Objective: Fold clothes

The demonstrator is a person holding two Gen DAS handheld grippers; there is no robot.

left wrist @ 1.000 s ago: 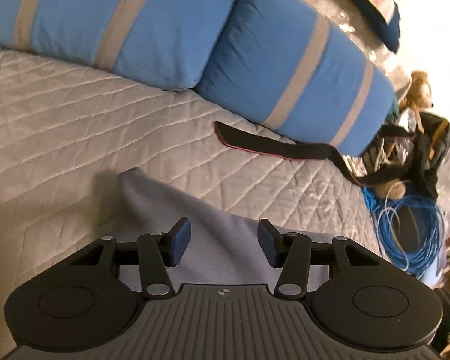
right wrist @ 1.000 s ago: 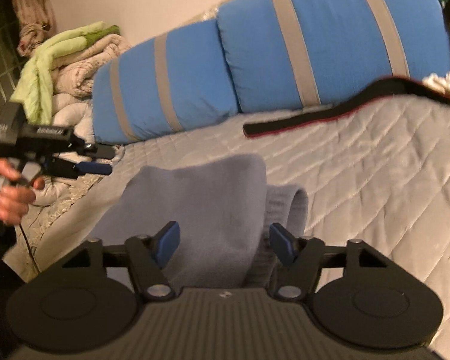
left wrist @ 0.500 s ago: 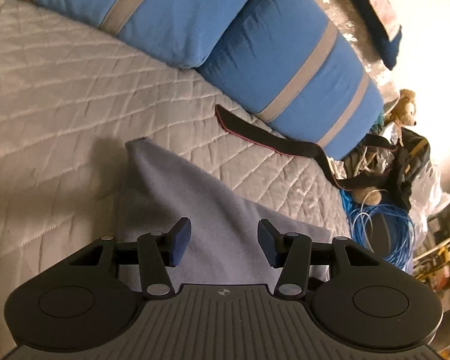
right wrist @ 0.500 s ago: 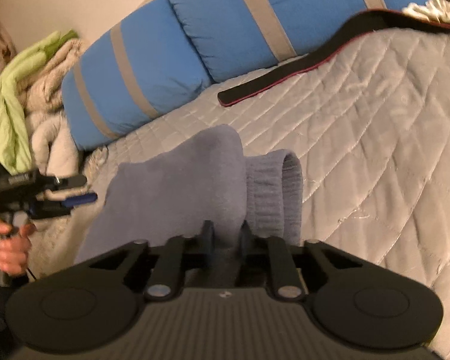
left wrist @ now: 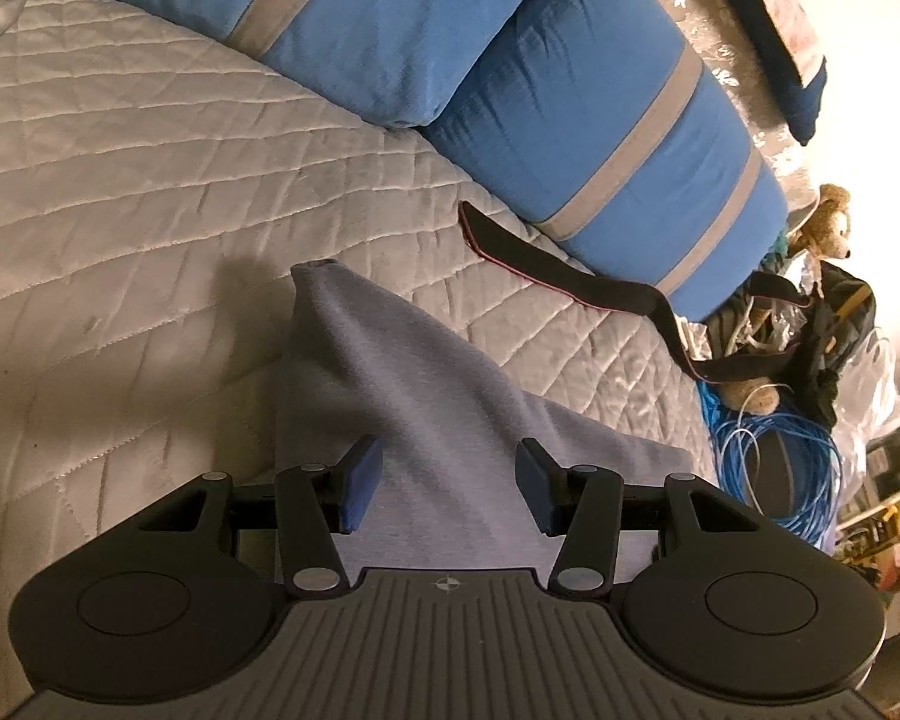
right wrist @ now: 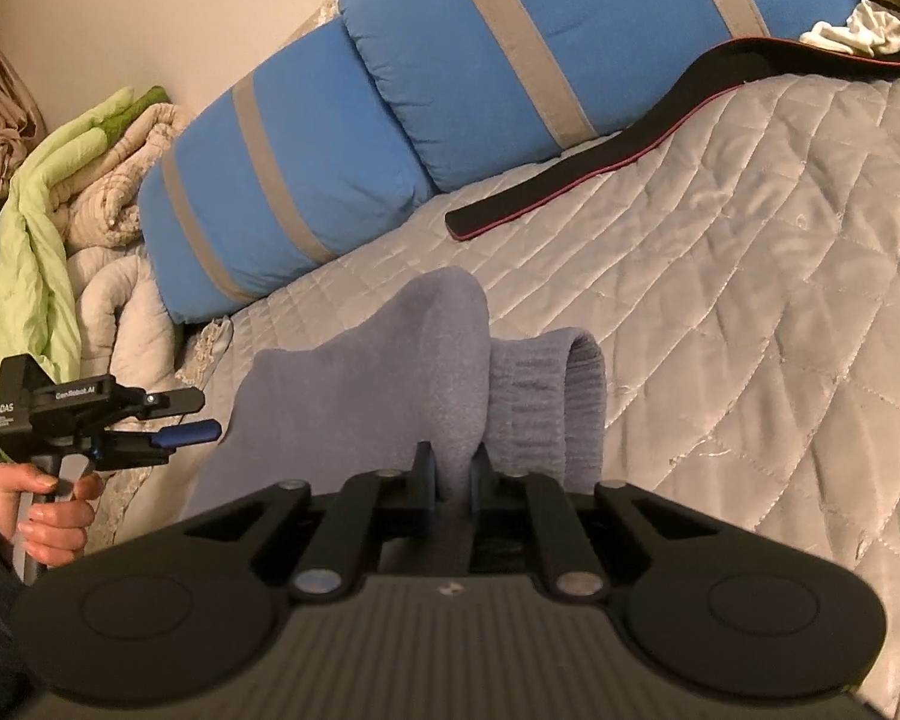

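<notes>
A grey-blue fleece garment [left wrist: 414,396] lies on the quilted bed cover [left wrist: 120,192], one part pulled up into a peak. My left gripper [left wrist: 447,489] hovers open above it, blue pads apart with only cloth beneath. In the right wrist view the same garment [right wrist: 390,360] bunches into a fold with a ribbed cuff [right wrist: 546,396] beside it. My right gripper [right wrist: 450,471] is shut on that fold of the garment. The left gripper [right wrist: 186,420] also shows there at the left, held by a hand [right wrist: 42,510], open beside the garment's edge.
Two blue pillows with grey stripes [left wrist: 600,138] line the far side of the bed. A black strap with red trim [left wrist: 558,276] lies near them. Coiled blue cable [left wrist: 774,468], a teddy bear [left wrist: 822,222] and bags crowd the right; folded blankets [right wrist: 60,210] pile up at the left.
My right gripper went from open to shut on the garment's fold and has lifted it. My left gripper has moved over the garment, staying open.
</notes>
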